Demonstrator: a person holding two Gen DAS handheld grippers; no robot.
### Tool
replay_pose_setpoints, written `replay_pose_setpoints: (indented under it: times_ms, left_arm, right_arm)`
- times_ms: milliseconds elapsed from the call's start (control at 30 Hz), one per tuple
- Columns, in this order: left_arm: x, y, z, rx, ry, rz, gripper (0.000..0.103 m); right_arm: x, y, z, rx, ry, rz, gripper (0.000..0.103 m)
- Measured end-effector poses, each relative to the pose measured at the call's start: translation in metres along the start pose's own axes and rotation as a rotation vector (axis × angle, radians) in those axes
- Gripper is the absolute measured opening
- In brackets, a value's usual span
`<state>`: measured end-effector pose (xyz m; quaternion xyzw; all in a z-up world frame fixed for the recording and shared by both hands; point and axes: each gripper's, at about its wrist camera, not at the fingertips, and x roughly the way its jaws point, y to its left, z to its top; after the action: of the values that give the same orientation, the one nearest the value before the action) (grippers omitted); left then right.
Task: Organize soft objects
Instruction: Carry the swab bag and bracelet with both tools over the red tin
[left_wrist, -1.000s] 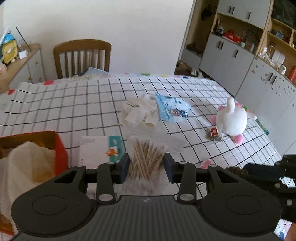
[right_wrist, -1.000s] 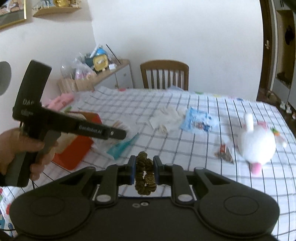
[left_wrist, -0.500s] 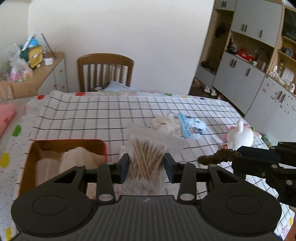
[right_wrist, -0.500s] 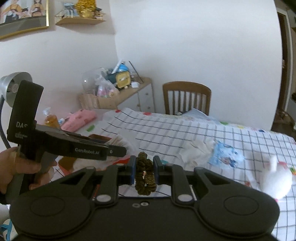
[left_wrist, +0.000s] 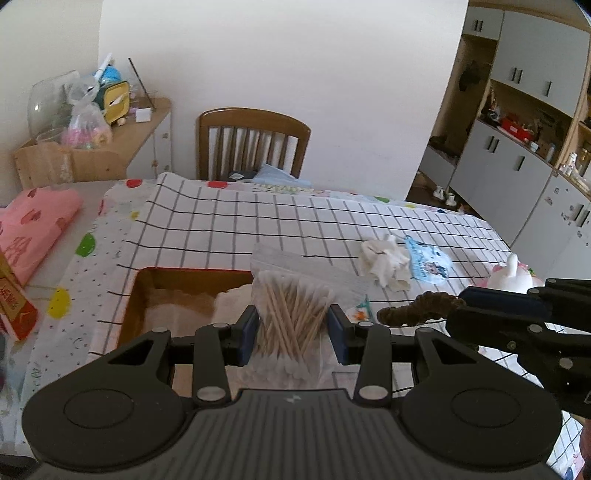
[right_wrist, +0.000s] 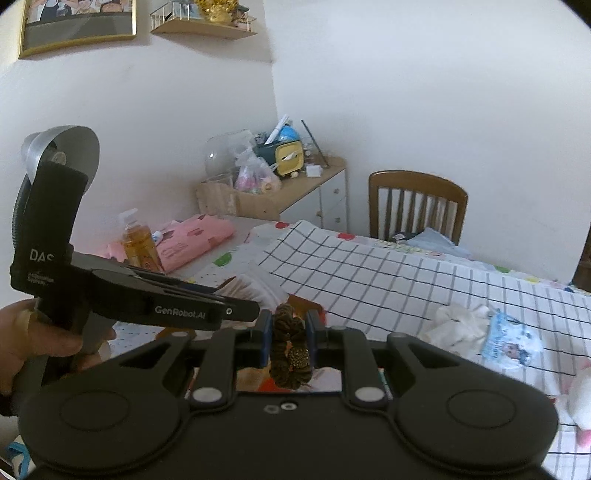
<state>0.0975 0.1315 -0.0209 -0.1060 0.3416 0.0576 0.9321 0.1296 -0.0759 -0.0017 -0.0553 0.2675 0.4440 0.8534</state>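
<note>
My left gripper (left_wrist: 291, 328) is shut on a clear bag of cotton swabs (left_wrist: 293, 314), held above the near right corner of a red box (left_wrist: 184, 275) that holds pale cloth (left_wrist: 177, 310). My right gripper (right_wrist: 289, 334) is shut on a brown hair scrunchie (right_wrist: 290, 347); the same scrunchie (left_wrist: 421, 312) shows at the right of the left wrist view, just right of the swab bag. A person's hand (right_wrist: 22, 347) grips the left gripper's handle. On the checked tablecloth lie white gloves (left_wrist: 384, 258), a blue packet (left_wrist: 428, 262) and a white plush toy (left_wrist: 511, 275).
A wooden chair (left_wrist: 253, 146) stands at the table's far side. A pink bag (left_wrist: 35, 229) and a soap bottle (right_wrist: 138, 243) sit at the left end. A side cabinet (left_wrist: 110, 151) carries clutter. Grey cupboards (left_wrist: 517, 166) line the right wall.
Both grippers have swung left and risen, carrying the swab bag and the scrunchie from the middle of the table to over the red box. The grips are unchanged.
</note>
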Motion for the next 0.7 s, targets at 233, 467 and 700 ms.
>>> replay_pose_setpoints:
  times_ms: [233,467,700]
  left_arm:
    - [0.000,0.034,-0.001,-0.015,0.016,0.017,0.040]
    - [0.012,0.066,-0.003,-0.017,0.047,0.053,0.040]
    - [0.033,0.085,-0.008,-0.004,0.105,0.059,0.040]
  right_arm:
    - [0.027,0.018,0.009,-0.007,0.016,0.002,0.018]
    - [0.060,0.030,0.015,-0.018,0.034,-0.019,0.018]
    - [0.102,0.035,0.012,-0.033,0.101,-0.072,0.018]
